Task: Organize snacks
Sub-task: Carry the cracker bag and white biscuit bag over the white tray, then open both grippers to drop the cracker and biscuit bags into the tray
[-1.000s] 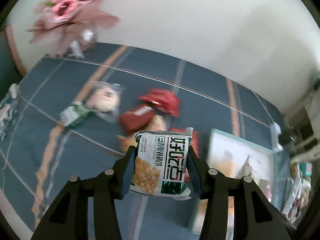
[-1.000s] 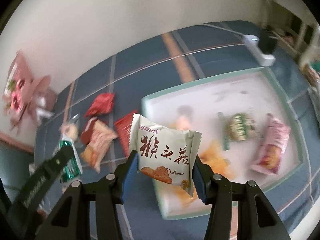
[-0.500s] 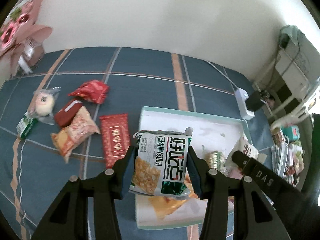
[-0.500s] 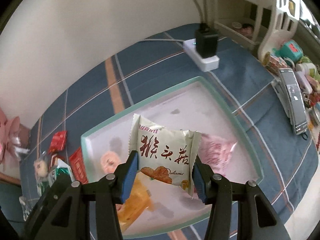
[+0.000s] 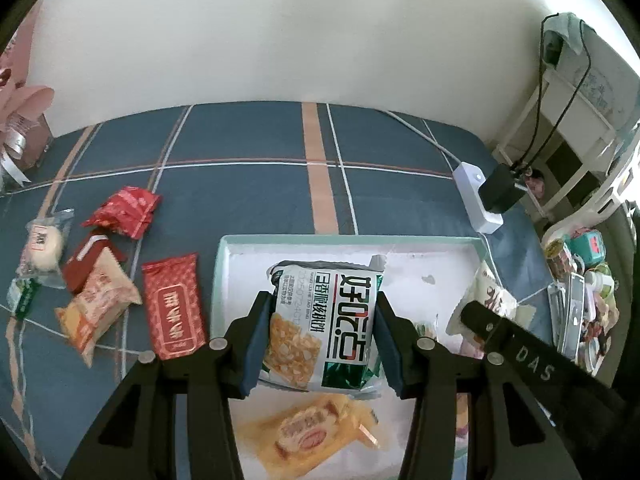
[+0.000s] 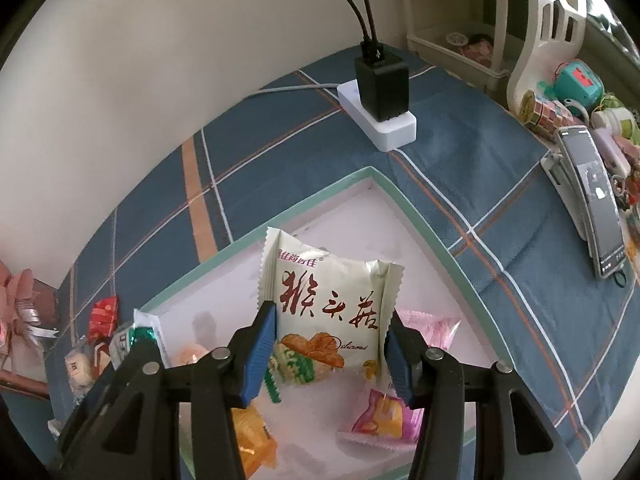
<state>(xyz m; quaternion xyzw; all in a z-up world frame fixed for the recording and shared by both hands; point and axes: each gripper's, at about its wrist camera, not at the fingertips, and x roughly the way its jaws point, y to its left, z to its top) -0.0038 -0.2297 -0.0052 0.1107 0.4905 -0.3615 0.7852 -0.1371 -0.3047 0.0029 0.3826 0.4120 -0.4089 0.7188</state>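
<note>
My left gripper is shut on a white-and-green snack packet and holds it over the white tray with the green rim. My right gripper is shut on a cream snack packet with red characters, also above the tray. Inside the tray lie an orange packet, a pink packet and a green-white one. Left of the tray several packets rest on the cloth: a flat red one, a crumpled red one and an orange one. In the left view the right gripper's finger crosses the tray's right side.
A blue plaid cloth covers the table. A white power strip with a black plug and cables sits behind the tray. A phone and small clutter lie at the right edge. A pink bouquet stands far left by the wall.
Both grippers have carried their packets to the right, from above the loose snacks to above the tray. Both grips are unchanged.
</note>
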